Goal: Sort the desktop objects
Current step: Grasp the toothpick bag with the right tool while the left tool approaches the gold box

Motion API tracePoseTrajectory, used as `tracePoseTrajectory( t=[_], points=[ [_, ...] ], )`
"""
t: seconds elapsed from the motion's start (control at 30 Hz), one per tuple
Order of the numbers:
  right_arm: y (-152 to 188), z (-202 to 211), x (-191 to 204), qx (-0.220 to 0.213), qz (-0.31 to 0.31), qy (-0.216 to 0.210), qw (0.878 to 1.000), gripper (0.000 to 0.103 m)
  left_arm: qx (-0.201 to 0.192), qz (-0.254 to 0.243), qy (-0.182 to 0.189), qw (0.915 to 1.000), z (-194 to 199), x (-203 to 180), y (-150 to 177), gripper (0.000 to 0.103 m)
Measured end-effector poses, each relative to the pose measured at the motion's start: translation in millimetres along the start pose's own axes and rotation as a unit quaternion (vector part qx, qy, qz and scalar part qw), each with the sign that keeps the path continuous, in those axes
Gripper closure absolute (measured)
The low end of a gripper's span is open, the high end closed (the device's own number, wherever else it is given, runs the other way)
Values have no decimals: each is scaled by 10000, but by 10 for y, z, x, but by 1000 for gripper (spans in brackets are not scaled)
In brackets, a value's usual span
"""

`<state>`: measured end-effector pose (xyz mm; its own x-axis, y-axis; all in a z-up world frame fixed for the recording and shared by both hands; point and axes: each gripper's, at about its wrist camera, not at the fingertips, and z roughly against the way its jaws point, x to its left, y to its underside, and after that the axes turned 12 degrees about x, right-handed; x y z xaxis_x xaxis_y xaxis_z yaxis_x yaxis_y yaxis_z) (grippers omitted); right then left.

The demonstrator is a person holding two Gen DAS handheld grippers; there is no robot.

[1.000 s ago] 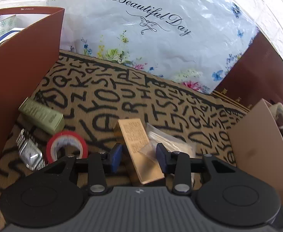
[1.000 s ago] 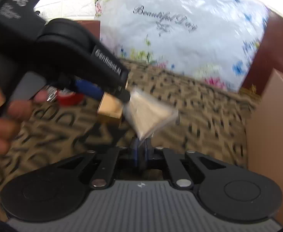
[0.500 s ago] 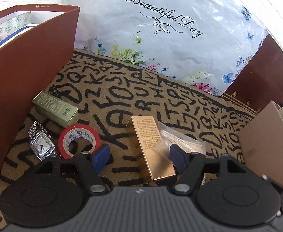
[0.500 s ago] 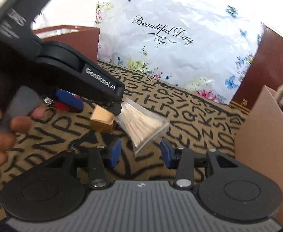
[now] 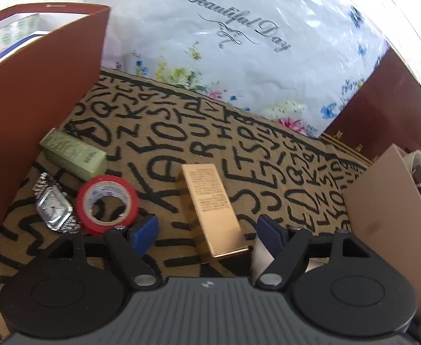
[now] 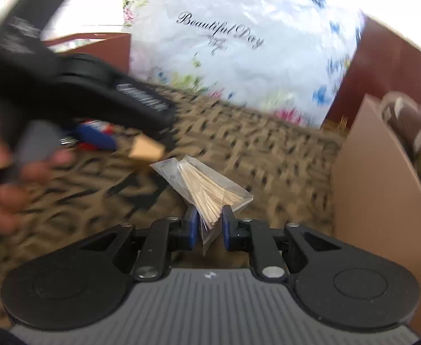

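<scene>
— Letter-printed cloth (image 5: 199,132) covers your counter, with a floral "Beautiful Day" bag (image 5: 239,57) propped at the back. What have you got in your right gripper (image 6: 209,224)?

— Your blue fingers (image 6: 191,227) are clenched on the clear packet of toothpicks (image 6: 207,189). You grip it low, at the end where the sticks bunch together, so the loose end fans up and away from the counter. That looks a sensible hold: the plastic alone would slip.

— And where is it headed?

— Probably the tan box (image 6: 382,201) on your right, which stands just beside the packet with its wall towards you. Something brown with pale stripes already sits in it; I cannot tell what.

— What about your left gripper (image 5: 207,233)?

— Its fingers (image 5: 144,230) are spread wide and hold nothing. They straddle the near end of the gold box (image 5: 213,207), which lies flat on the cloth, so you seem lined up to take it across its narrow width.

— Anything else left to sort?

— Yes: the red tape roll (image 5: 107,204), the wristwatch (image 5: 54,210) touching it, and the green box (image 5: 72,155), all huddled against the brown box wall (image 5: 32,109) on your left.
</scene>
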<state>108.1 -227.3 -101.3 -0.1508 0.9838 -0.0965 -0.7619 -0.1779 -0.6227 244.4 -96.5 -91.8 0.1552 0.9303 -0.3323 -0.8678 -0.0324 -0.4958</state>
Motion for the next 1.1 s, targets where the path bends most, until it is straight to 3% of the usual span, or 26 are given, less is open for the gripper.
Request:
tracePoseTrajectory(
  t=[0.13,0.17,0.23,0.27,0.33,0.47,0.57,0.73,0.8,0.9,1.0,1.03,1.1],
  points=[
    [128,186,95,-12,372,-543,9978,71,-63,-300,-258,9992,-94,-96,-6,28],
    [126,207,107,-80,539,-525,9971,61,-78,-368,-358,9987,-107,-107,-6,36],
    [100,202,112,-223,822,-334,9958,56,-43,-609,-571,9965,-106,-131,-17,50],
    [80,185,111,-278,953,-233,9948,53,4,-731,-534,9959,-95,-115,-22,64],
    [32,124,110,-302,1199,-277,9919,50,124,-810,-406,9958,-58,-33,-30,69],
    [-45,-46,65,-73,1292,-700,9891,47,376,-1156,-253,9923,91,131,65,69],
    [-47,-83,80,133,1332,-782,9879,46,488,-1380,-278,9888,251,246,227,69],
    [56,161,180,75,1467,-1344,9800,46,420,-1051,-147,9935,490,517,476,69],
    [40,194,245,-50,1682,-1052,9801,46,358,-874,-174,9954,509,539,499,58],
    [-37,65,229,112,1672,-668,9836,46,275,-831,-263,9958,502,517,475,46],
    [-26,-42,211,574,1438,-805,9847,46,255,-851,-360,9954,461,489,447,48],
    [3,-18,218,526,1428,-920,9841,46,244,-857,-328,9955,474,509,454,49],
    [80,94,301,433,1688,-1377,9750,46,240,-806,-228,9962,516,576,484,63]
  ],
)
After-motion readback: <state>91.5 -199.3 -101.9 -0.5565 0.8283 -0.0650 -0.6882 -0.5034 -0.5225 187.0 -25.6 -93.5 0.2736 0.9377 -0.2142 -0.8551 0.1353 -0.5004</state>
